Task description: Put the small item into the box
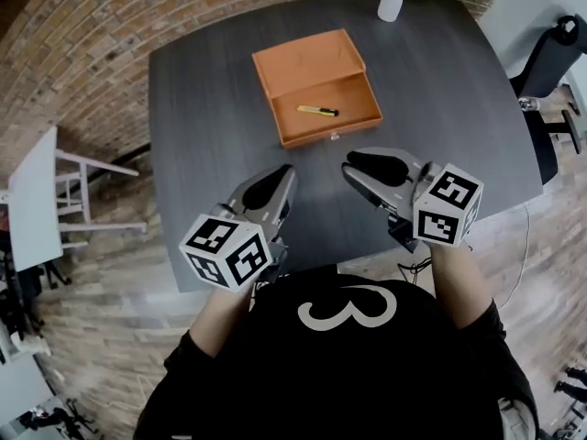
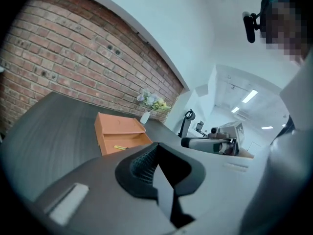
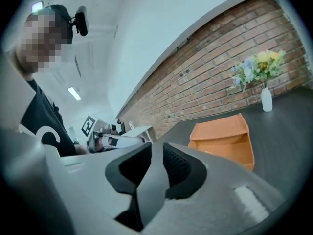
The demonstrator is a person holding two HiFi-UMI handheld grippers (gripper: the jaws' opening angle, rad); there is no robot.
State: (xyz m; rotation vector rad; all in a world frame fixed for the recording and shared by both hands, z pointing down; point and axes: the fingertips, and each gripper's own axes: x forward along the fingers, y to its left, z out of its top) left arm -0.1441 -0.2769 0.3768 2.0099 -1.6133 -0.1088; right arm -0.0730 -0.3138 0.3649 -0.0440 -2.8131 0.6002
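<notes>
An orange box [image 1: 315, 60] lies open on the dark table [image 1: 202, 154], its lid folded back. A small yellow-and-black item [image 1: 317, 111] lies inside its tray. In the left gripper view the box [image 2: 120, 129] and the item [image 2: 121, 147] show beyond the jaws. My left gripper [image 1: 286, 170] hovers near the table's front edge, jaws together and empty [image 2: 156, 146]. My right gripper [image 1: 351, 163] hangs beside it, short of the box, its jaws nearly together with nothing between them [image 3: 156, 145]. From the right gripper view the box [image 3: 222, 138] wall hides the item.
A white vase with flowers [image 1: 390, 5] stands at the table's far edge. A black office chair [image 1: 550, 58] is at the right, and a white table with a chair [image 1: 32, 209] stands on the wood floor at the left.
</notes>
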